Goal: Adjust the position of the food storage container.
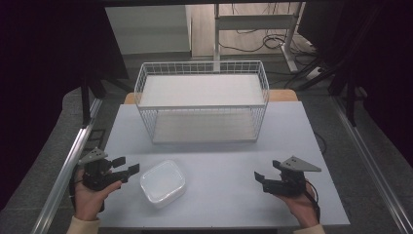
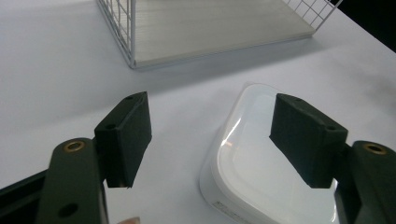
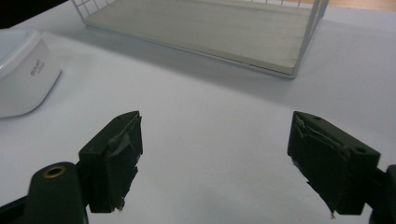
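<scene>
The left hand-held gripper [image 1: 127, 168] sat low at the bench's [image 1: 229, 161] near left corner, jaws spread wide, nothing between them. Right beside it lay the white box [image 1: 163, 183], lid on, contents hidden; in the left gripper view one jaw hung over the box's [image 2: 261, 172] near edge, and contact could not be told. The right hand-held gripper [image 1: 260, 179] waited near the front right, jaws apart too, gripping nothing, with bare bench between it and the box. Further back stood the wire basket [image 1: 202, 105], open at the top, a pale board on its floor, well apart from both hands.
</scene>
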{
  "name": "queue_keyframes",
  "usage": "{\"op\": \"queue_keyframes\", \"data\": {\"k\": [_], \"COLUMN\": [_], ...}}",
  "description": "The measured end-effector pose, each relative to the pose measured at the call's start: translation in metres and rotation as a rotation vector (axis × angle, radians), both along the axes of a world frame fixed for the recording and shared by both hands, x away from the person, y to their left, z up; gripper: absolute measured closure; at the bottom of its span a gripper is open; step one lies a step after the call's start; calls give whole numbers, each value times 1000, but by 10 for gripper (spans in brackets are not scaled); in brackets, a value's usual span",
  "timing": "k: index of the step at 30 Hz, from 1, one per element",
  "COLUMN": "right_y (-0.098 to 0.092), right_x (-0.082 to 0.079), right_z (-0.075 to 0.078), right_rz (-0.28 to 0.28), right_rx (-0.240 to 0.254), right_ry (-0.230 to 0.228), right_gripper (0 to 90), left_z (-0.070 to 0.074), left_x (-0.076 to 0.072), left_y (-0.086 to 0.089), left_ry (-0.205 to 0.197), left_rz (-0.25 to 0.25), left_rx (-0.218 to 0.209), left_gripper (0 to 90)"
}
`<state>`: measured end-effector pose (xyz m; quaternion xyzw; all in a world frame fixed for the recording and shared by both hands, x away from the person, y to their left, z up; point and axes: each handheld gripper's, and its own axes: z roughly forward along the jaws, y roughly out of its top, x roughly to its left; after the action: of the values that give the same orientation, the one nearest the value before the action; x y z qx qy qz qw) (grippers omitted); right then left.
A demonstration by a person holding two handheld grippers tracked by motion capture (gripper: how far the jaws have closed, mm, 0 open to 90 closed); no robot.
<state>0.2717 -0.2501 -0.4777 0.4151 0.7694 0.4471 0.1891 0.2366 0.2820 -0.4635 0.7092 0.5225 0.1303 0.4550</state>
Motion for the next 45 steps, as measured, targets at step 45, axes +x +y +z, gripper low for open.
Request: {"op": "queue_keyframes", "data": {"k": [45], "right_y": [-11], "right_x": [-1], "right_z": [0], "right_rz": [-39], "right_rx": [-31], "right_ry": [16], "right_gripper": [228], "left_z": [-12], "left_x": [-19], "left_y": [13], "left_ry": [153], "left_rz": [68], "left_rx": [110], "left_gripper": [374]}}
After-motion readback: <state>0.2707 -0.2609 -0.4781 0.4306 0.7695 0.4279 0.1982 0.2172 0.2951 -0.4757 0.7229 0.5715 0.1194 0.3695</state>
